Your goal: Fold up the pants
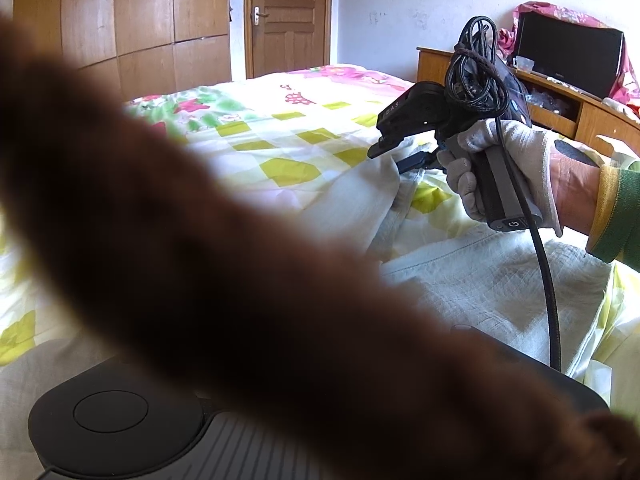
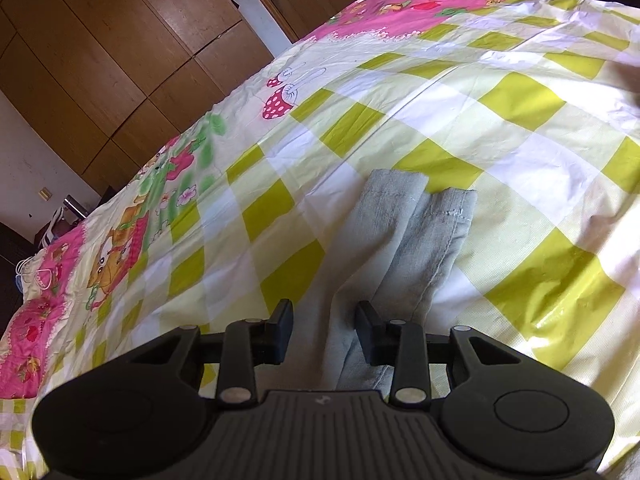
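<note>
One pair of pants (image 2: 404, 240) lies ahead of the right gripper (image 2: 324, 330), with two leg ends side by side beyond its fingertips. Two grippers show in all: that one, and the left gripper (image 1: 116, 420), of which only the body can be seen. One gloved hand (image 1: 504, 168) holds the right tool, with one black cable (image 1: 546, 280) hanging below it and one coiled bundle of cord (image 1: 476, 68) on top. One bed with a checked sheet (image 2: 520, 96) spreads under both tools. Far beyond them stand one door (image 1: 288, 16) and one wardrobe (image 1: 120, 12). One blurred brown shape (image 1: 200, 240) crosses right in front of the left camera.
</note>
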### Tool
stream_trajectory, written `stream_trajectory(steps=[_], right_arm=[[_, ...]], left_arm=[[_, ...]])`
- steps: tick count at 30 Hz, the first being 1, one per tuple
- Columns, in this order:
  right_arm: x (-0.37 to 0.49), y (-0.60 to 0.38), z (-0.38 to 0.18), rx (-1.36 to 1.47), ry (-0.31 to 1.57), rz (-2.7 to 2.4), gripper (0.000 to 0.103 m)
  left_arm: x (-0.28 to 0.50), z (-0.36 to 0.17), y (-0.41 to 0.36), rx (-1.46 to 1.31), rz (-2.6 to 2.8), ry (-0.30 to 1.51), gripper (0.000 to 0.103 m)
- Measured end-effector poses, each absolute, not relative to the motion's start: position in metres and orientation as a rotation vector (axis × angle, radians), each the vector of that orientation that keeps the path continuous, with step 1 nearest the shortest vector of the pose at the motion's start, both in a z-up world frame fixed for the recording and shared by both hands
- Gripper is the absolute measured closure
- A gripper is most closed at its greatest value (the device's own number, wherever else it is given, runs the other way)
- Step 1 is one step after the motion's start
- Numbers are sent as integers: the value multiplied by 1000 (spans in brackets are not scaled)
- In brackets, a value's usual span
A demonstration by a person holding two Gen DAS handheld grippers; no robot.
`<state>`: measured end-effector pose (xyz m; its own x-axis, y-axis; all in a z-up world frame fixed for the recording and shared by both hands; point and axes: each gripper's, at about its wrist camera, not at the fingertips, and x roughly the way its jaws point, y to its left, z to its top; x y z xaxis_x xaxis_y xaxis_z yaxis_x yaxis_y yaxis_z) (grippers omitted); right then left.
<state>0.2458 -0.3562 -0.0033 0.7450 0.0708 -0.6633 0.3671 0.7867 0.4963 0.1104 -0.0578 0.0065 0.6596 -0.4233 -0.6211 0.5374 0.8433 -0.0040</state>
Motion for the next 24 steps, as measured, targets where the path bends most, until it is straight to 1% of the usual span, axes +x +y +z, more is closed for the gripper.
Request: stream_trajectory(steps=[1, 9, 15, 19, 22, 24], right_arm=[[244, -359, -4, 655, 731, -190, 83], [230, -370, 4, 728, 669, -127, 83], [220, -376, 30, 784, 598, -82, 83], [193, -383, 78, 815, 484, -19, 83], [145, -394, 114, 805, 402, 12, 83], [98, -405, 130, 796, 363, -4, 83]], left_arm=[[110, 6, -59, 191, -545, 652, 65], [111, 6, -62, 204, -531, 648, 64], [110, 12, -64, 215, -534, 630, 64], [105, 35, -70, 214, -543, 568, 64], [88, 55, -77, 245, -569, 507, 64], [70, 63, -82, 269, -605, 473, 64]])
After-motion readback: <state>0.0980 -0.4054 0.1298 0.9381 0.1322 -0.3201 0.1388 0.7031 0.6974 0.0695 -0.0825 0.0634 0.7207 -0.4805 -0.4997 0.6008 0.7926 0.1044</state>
